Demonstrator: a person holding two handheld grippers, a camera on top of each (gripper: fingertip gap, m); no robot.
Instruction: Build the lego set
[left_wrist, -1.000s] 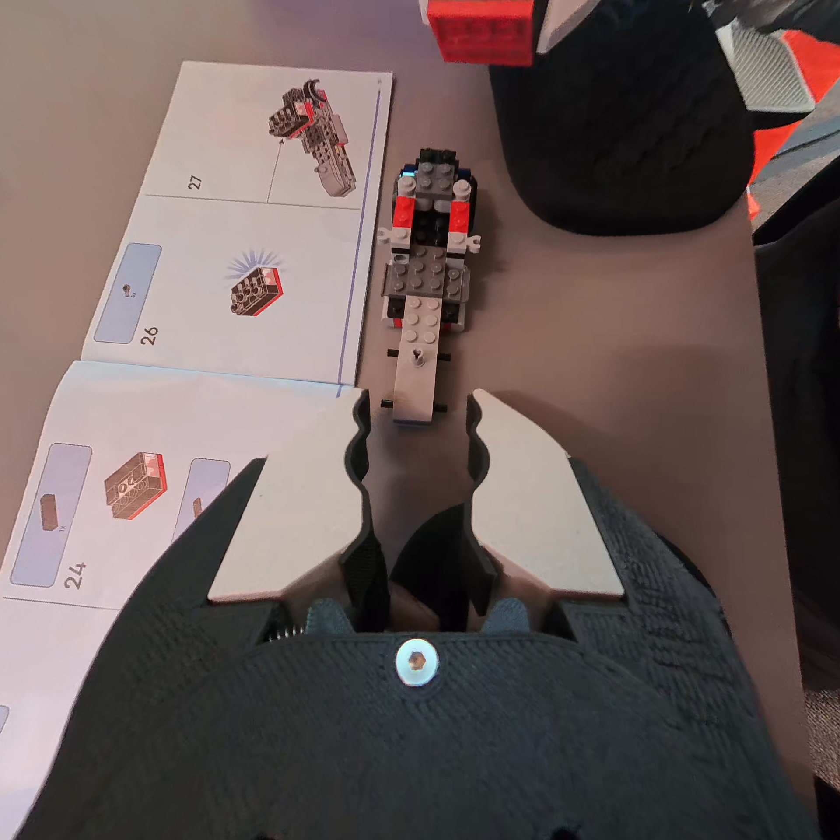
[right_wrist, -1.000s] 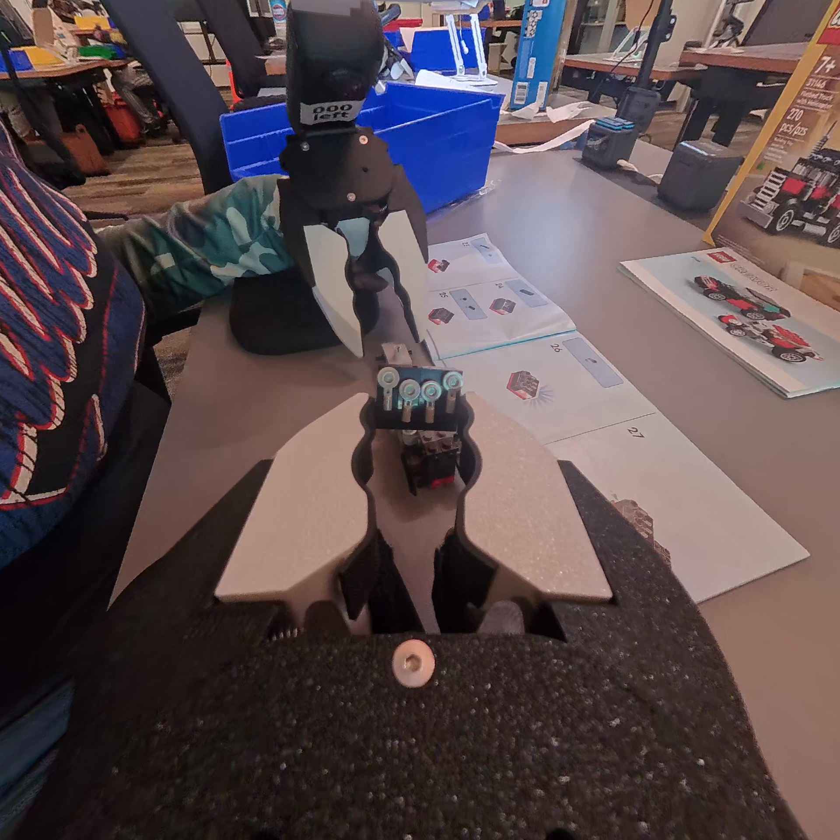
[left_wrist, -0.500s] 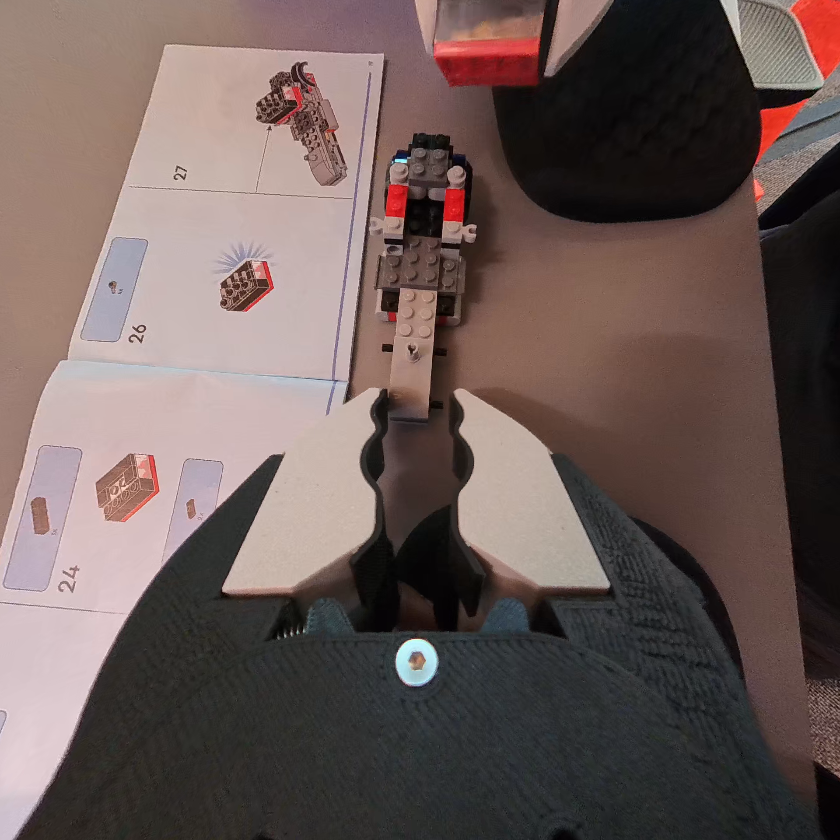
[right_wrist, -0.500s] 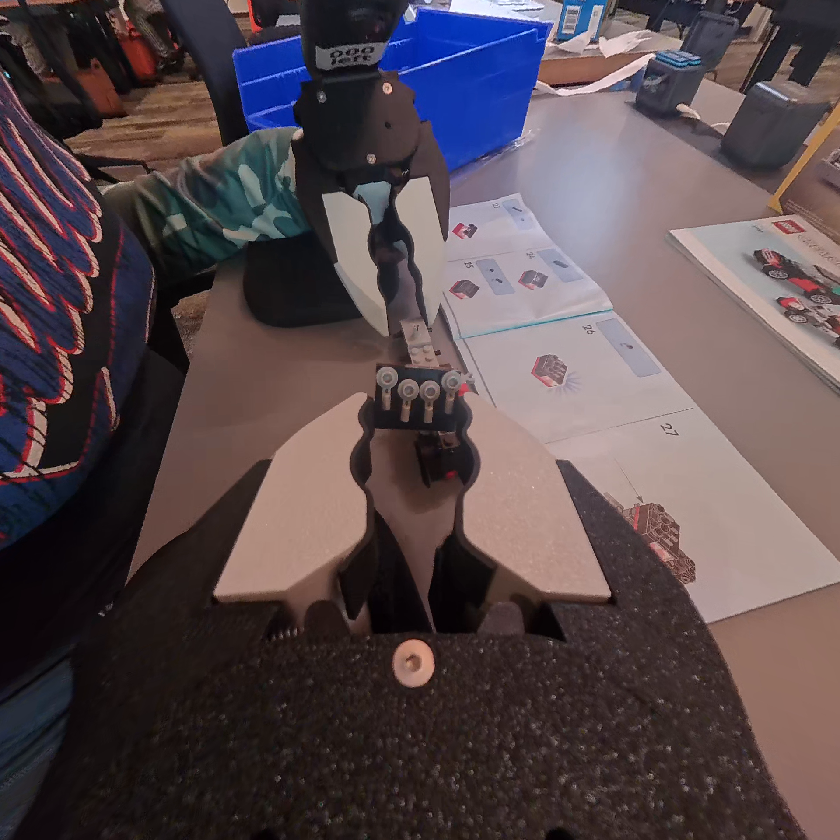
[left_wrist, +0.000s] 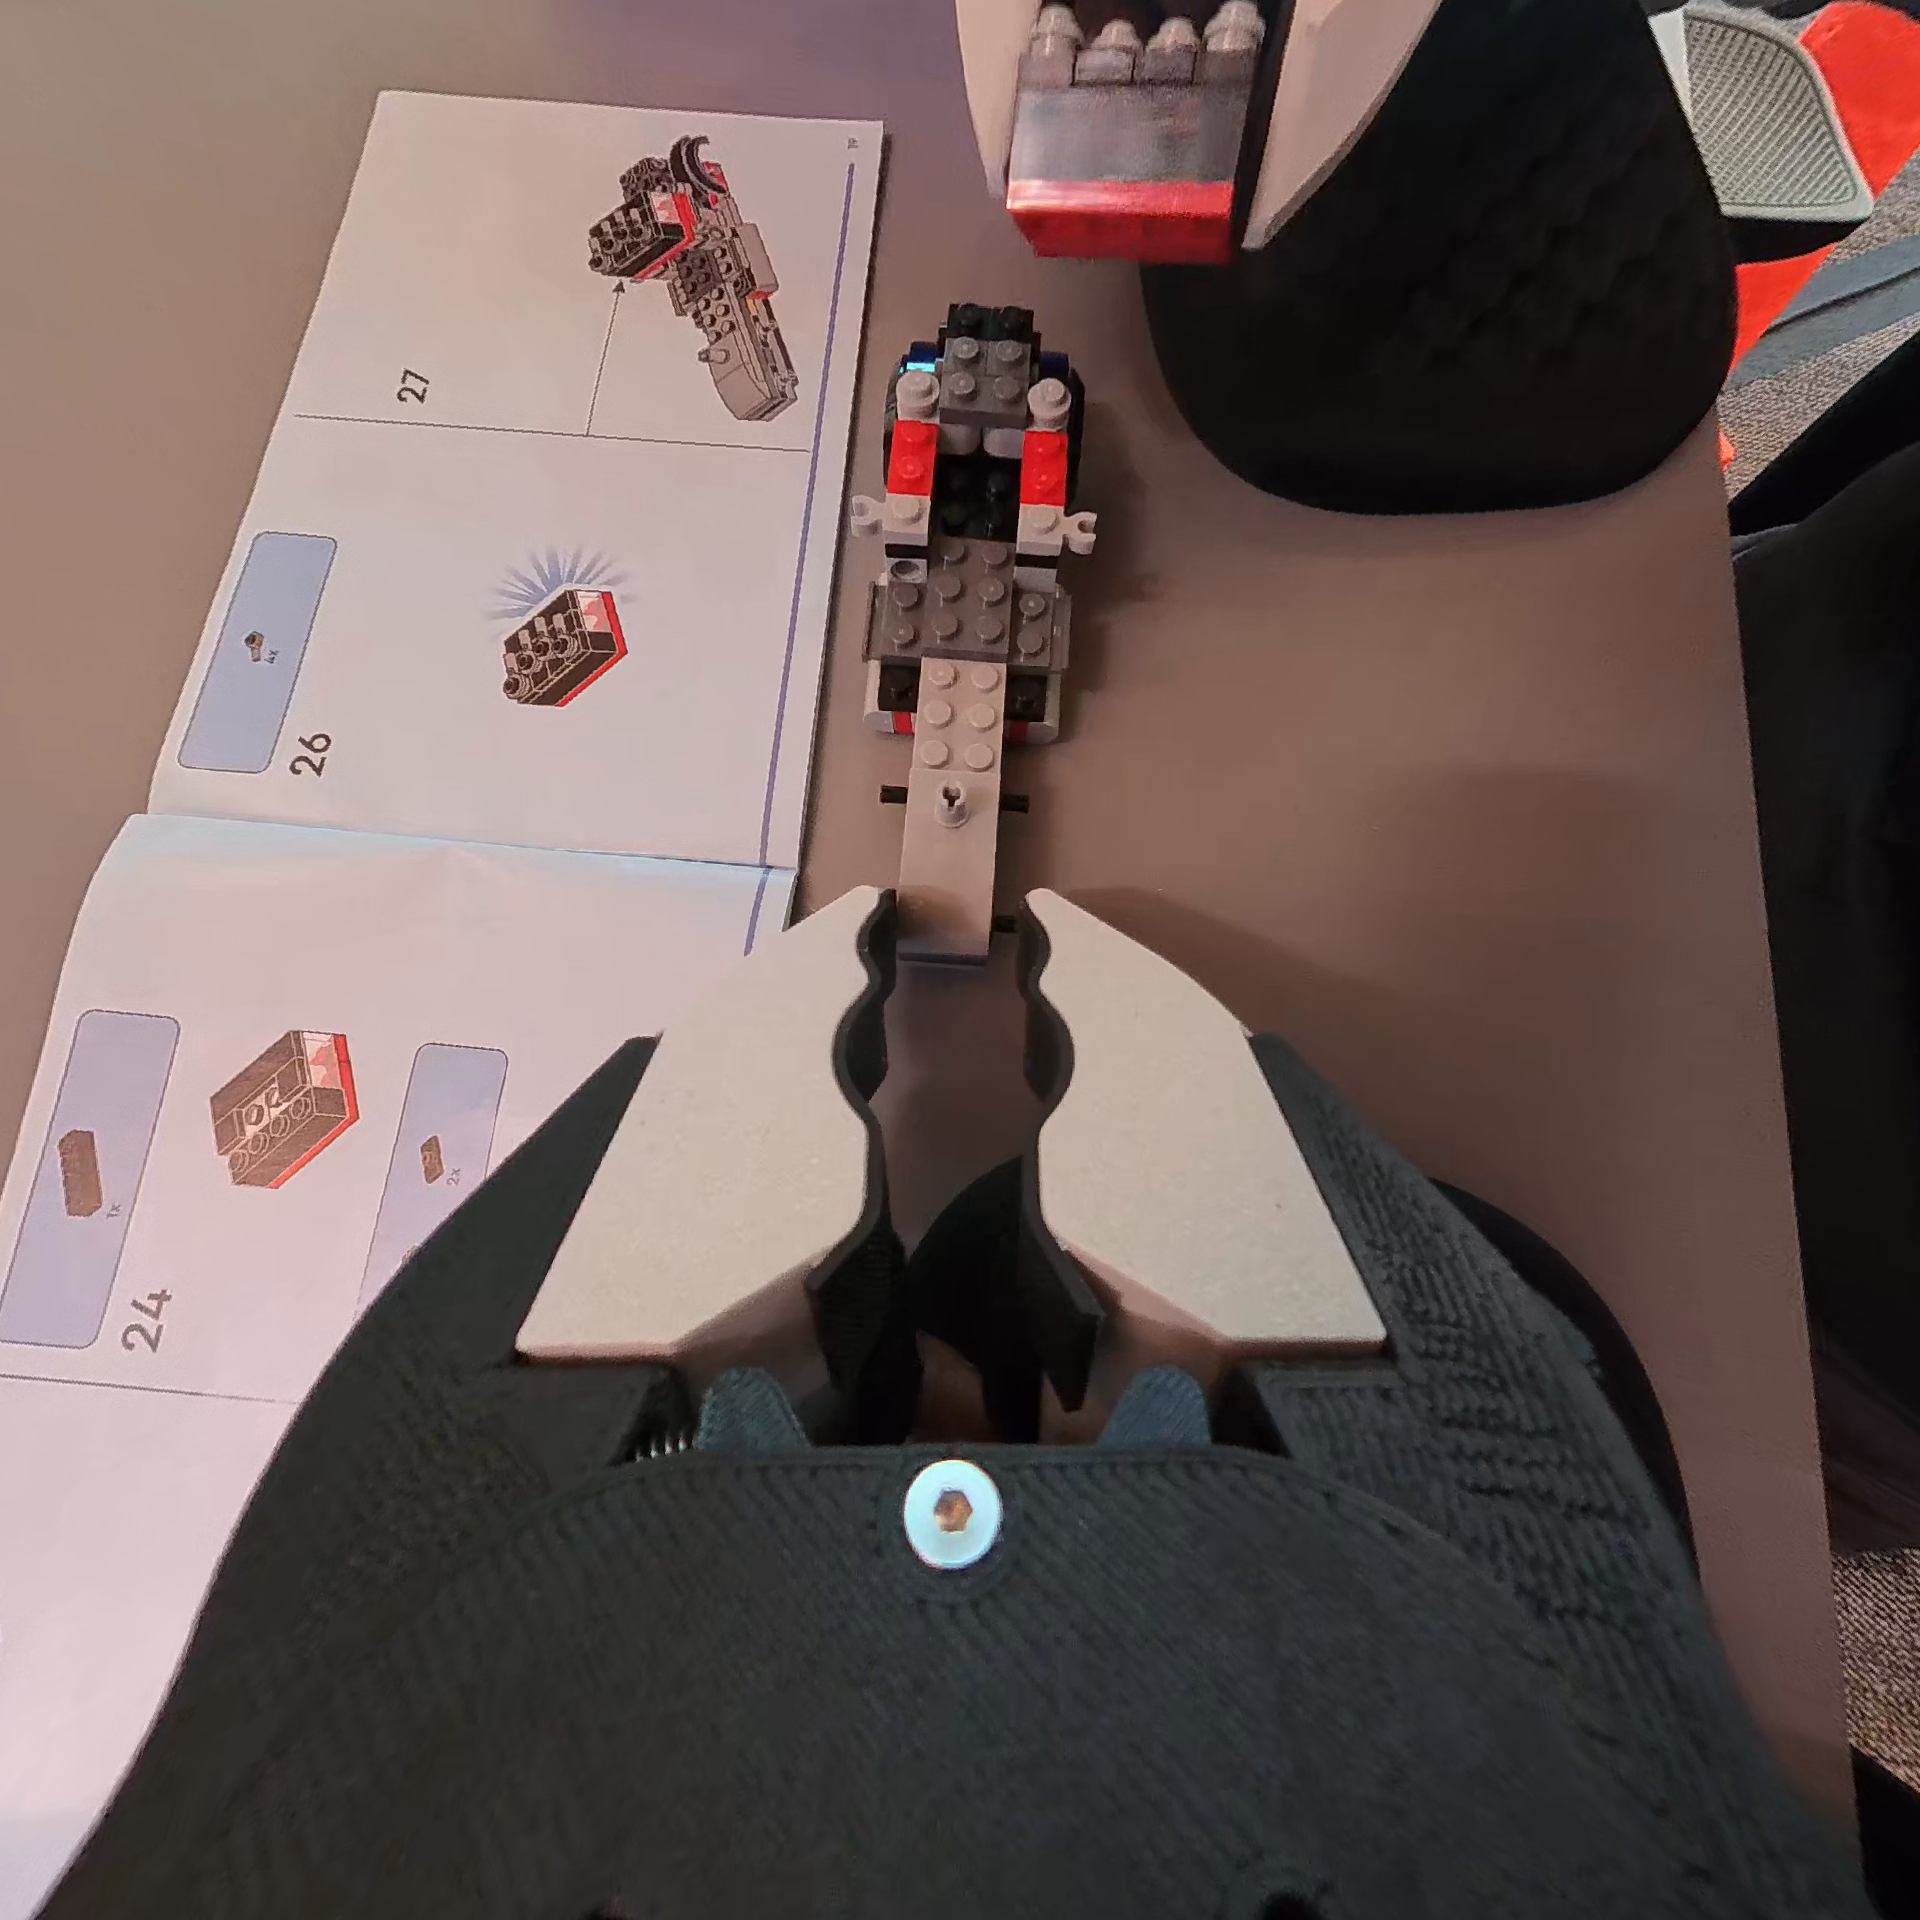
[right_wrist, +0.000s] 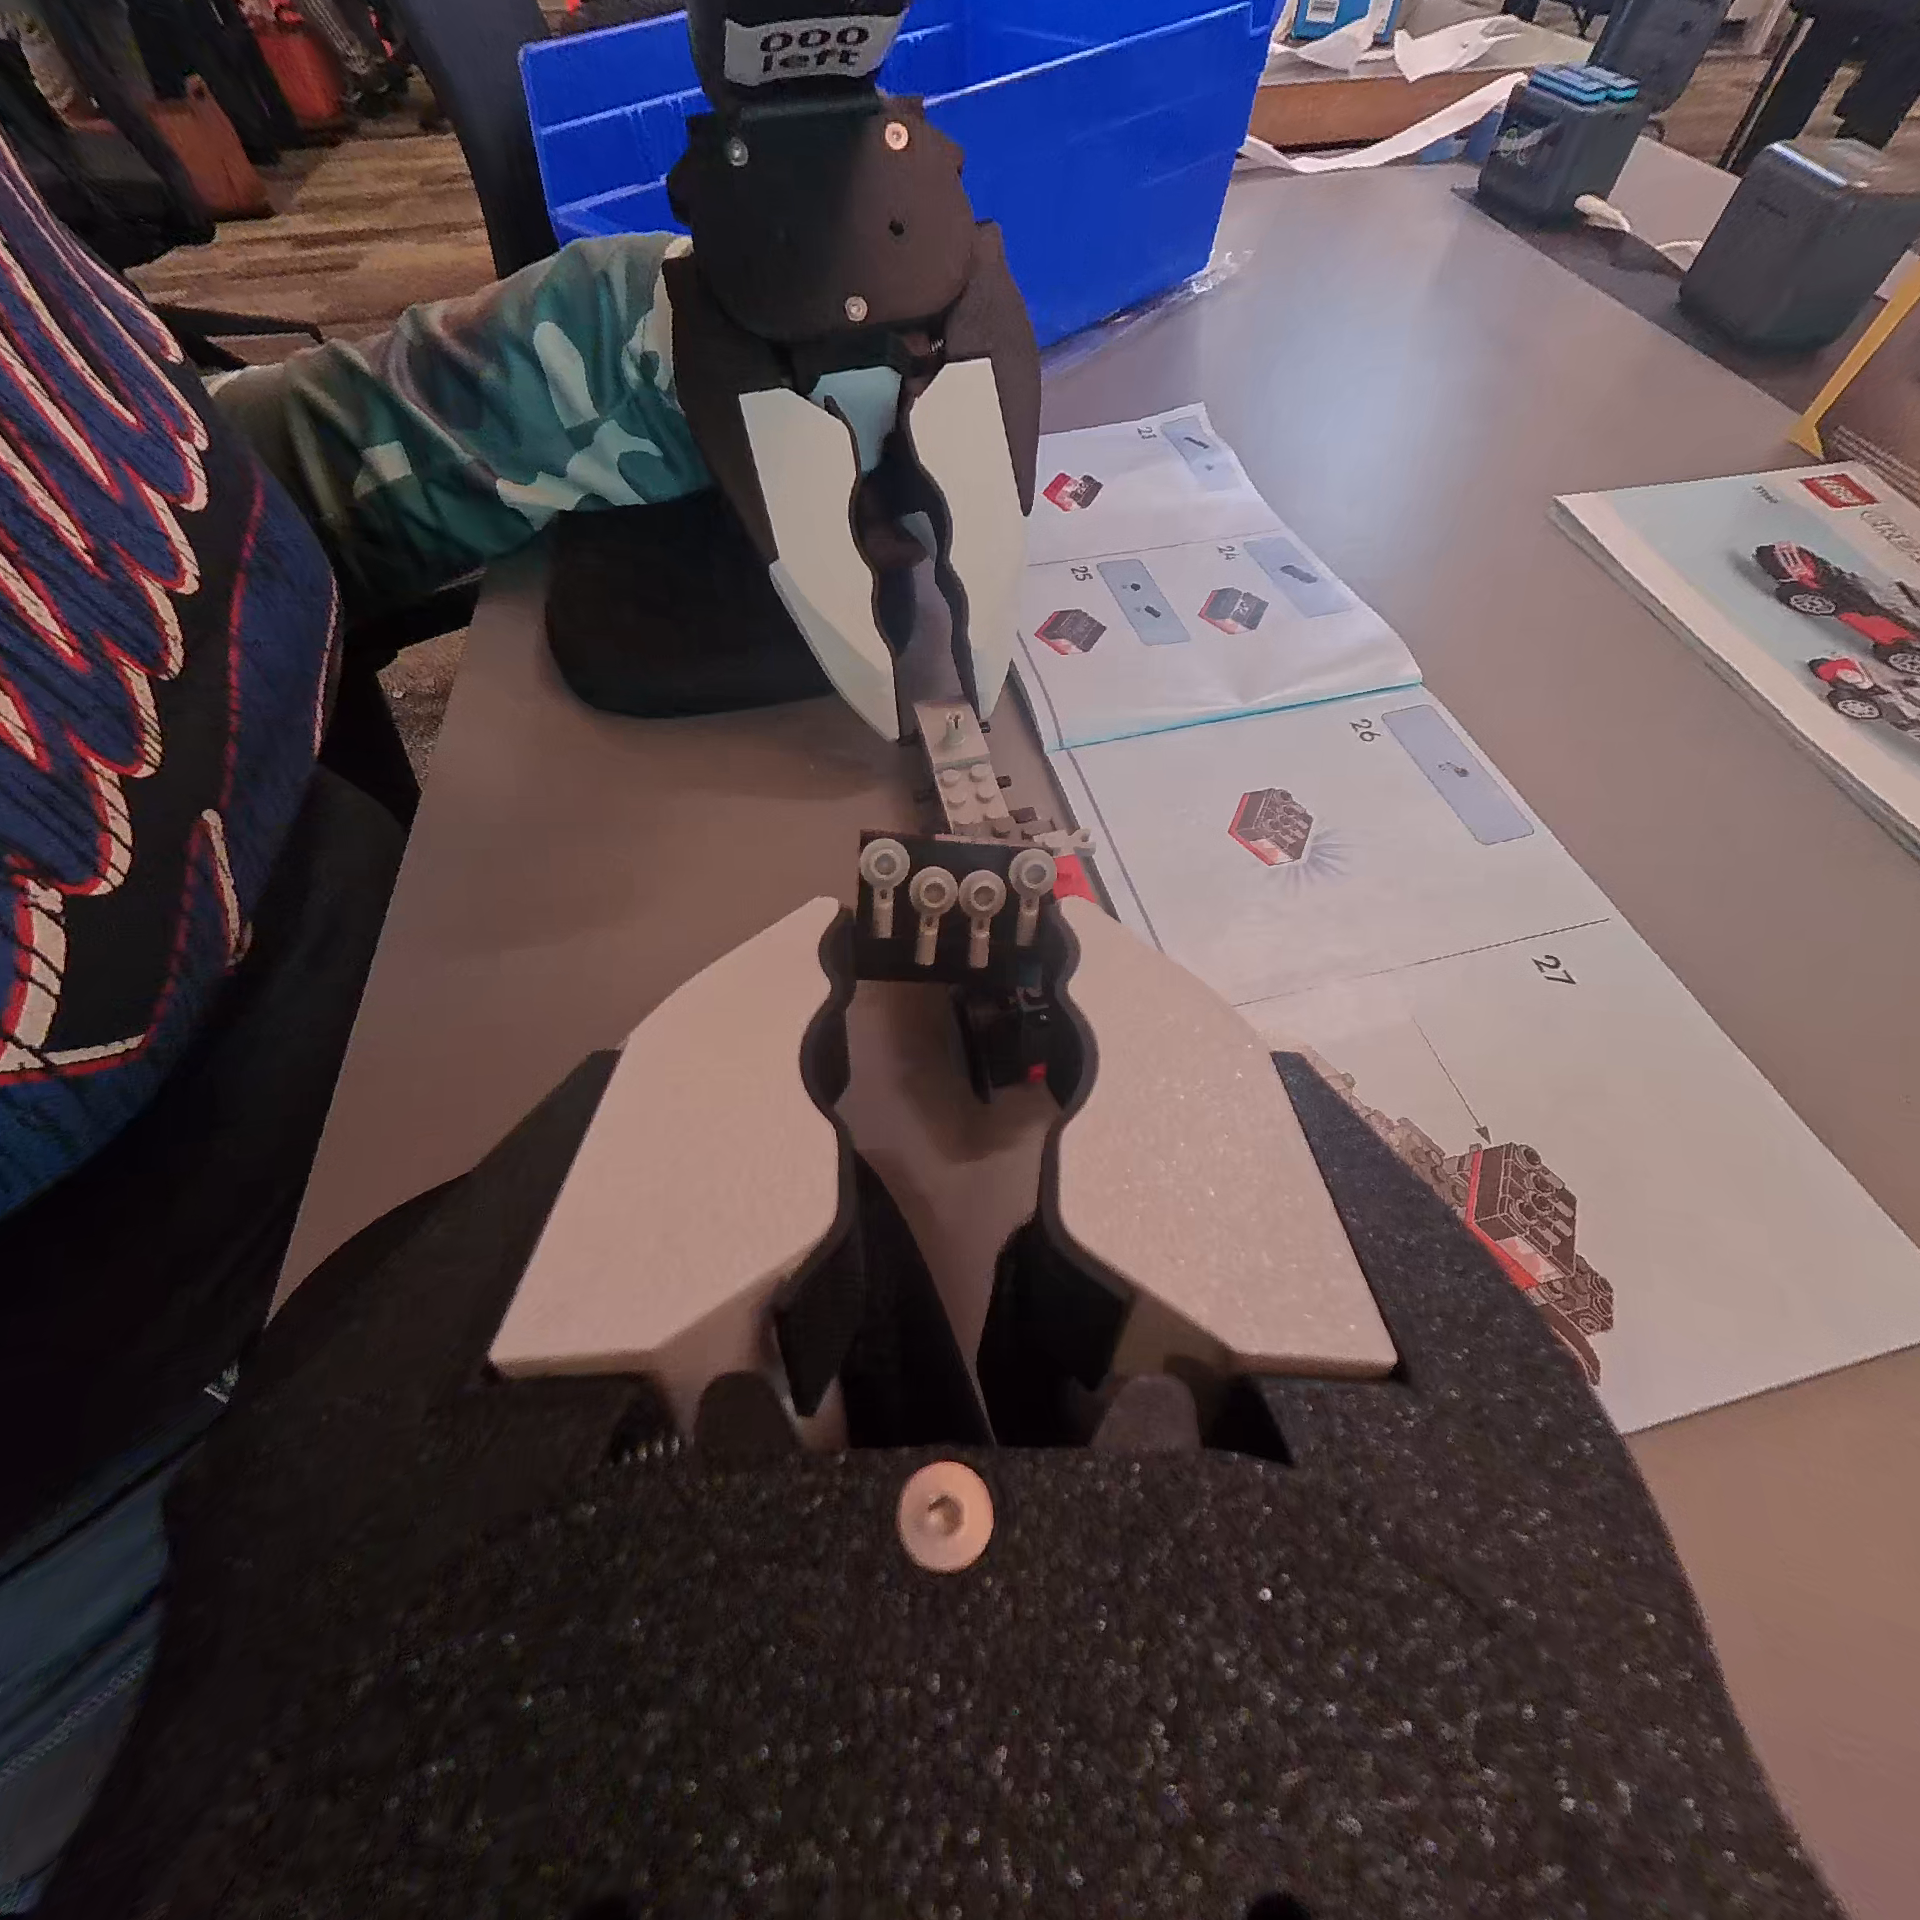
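- My left gripper (left_wrist: 954, 920) sits at the near end of the lego chassis (left_wrist: 971, 582), its jaws narrowly apart on either side of the grey tail plate; I cannot tell whether the pads actually pinch it.
- My right gripper (right_wrist: 954, 935) is clamped on the small black-and-red block (right_wrist: 961, 914) with four grey pins on its face, held above the chassis's far end.
- The chassis lies flat on the table (left_wrist: 1351, 831), just beside the open instruction booklet (left_wrist: 540, 499).
- Its long axis runs straight away from my left gripper toward my right, thin tail plate nearest the left, the red-and-black built-up end farthest.
- To seat the block well, I judge I should steady the tail firmly, square the block over the studs, then press straight down so the chassis doesn't tip.
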